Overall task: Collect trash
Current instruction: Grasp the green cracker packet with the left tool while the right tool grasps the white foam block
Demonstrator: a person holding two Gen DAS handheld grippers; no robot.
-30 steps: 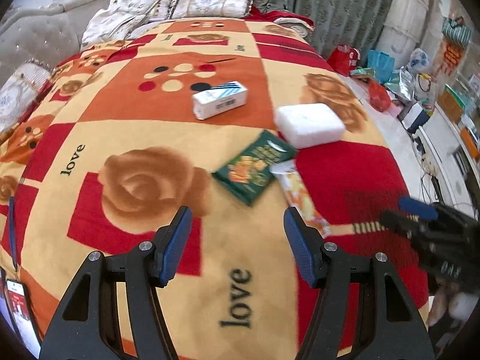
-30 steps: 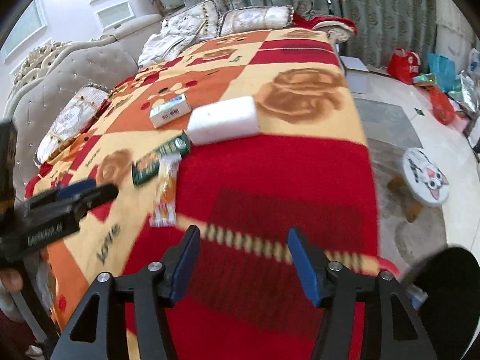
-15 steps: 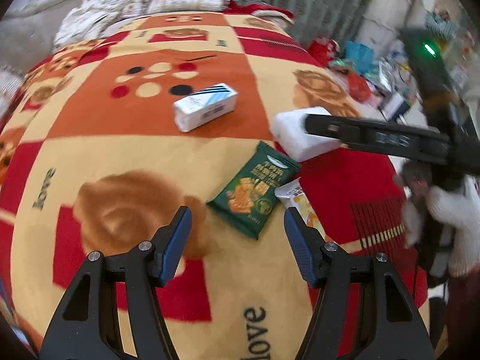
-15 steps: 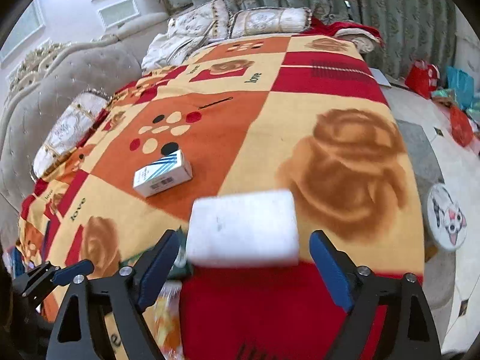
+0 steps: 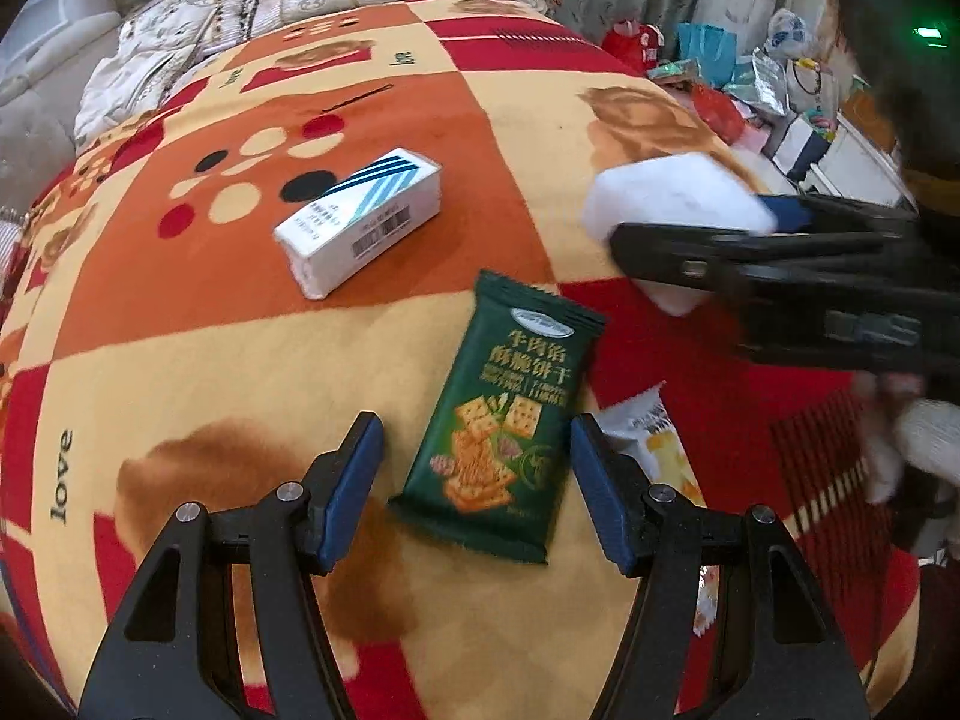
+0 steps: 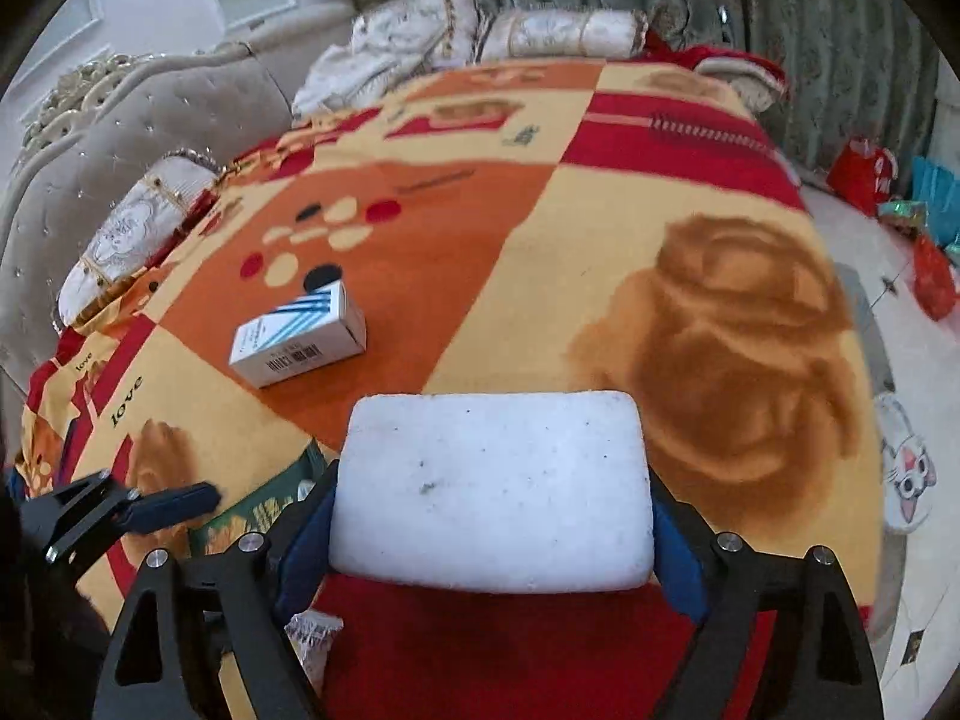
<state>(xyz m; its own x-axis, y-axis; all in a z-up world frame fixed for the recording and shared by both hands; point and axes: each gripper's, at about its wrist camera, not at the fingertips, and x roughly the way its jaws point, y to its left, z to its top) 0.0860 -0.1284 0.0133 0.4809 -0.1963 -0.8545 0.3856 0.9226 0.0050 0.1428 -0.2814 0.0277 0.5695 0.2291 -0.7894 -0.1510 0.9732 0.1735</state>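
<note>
Covering the bed, a patchwork blanket [image 6: 690,228] carries everything. Near its right edge a white foam block [image 6: 492,492] lies between the right gripper [image 6: 492,540], whose jaws have just been opening and now flank it. Toward the middle sits a white striped box [image 5: 360,222]. A green cracker packet [image 5: 504,420] lies between the left gripper's [image 5: 474,480] half-spread jaws, untouched.

Between the left jaws lies a dark green rectangular foil snack packet [image 5: 503,420] printed with golden crackers. Beyond it sits a white cardboard box [image 5: 360,219] with blue diagonal stripes. The fleece blanket [image 5: 180,372] shows red, orange and cream squares with brown roses. Between the right jaws is a white speckled foam block [image 6: 492,486].
</note>
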